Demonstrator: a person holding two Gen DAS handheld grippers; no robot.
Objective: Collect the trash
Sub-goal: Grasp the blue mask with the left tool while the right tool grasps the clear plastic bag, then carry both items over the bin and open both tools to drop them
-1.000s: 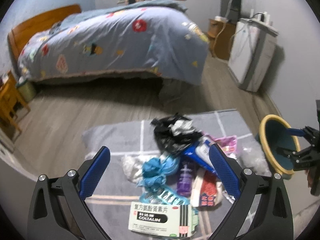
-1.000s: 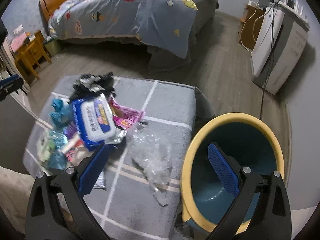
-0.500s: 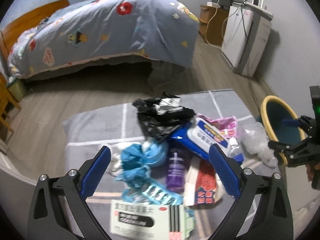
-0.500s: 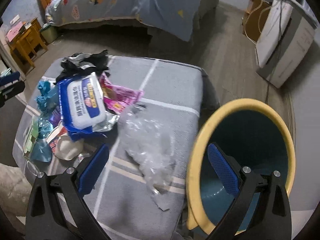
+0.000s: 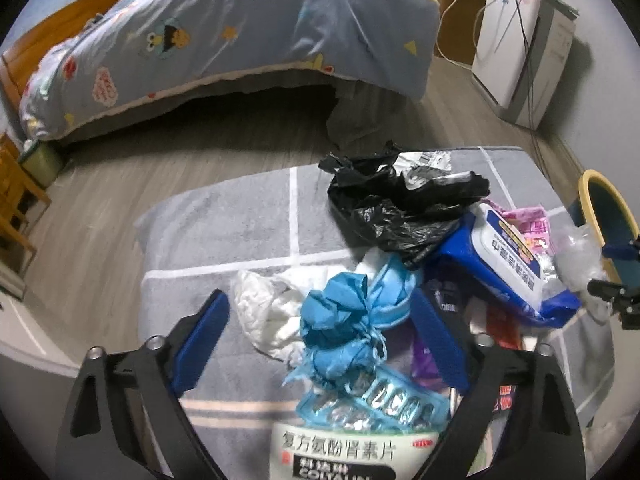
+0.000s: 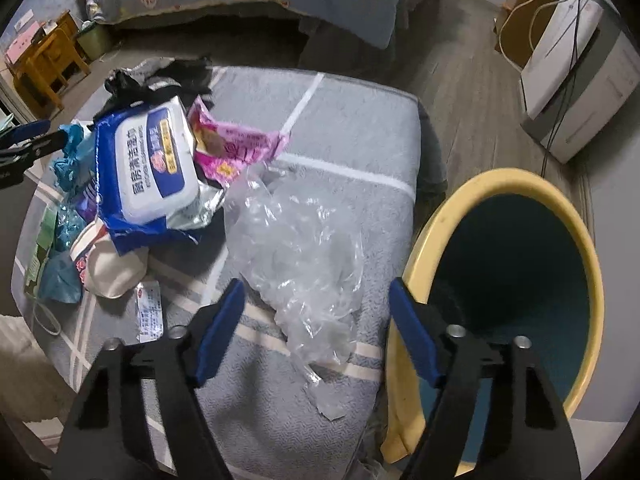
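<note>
The pill box (image 5: 352,454) is cut off below, while the left gripper's (image 5: 320,336) jaws close around crinkly blue paper (image 5: 344,320) and the right gripper's (image 6: 316,332) around a see-through bag (image 6: 296,252), neither squeezing.

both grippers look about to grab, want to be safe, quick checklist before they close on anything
1. Left gripper lined up on a piece: ok, the crumpled blue wrapper sits between its closing jaws.
2. Right gripper lined up on a piece: ok, the clear plastic bag lies between its closing jaws.
3. Pads already pressing on either piece: cannot tell, gaps show beside both.
4. Left grab will take one item only: not ok, white tissue and the blister pack crowd the wrapper.
5. Bin open and close by: ok, its mouth is uncovered beside the grey mat.
6. Grippers apart from each other: ok.
</note>
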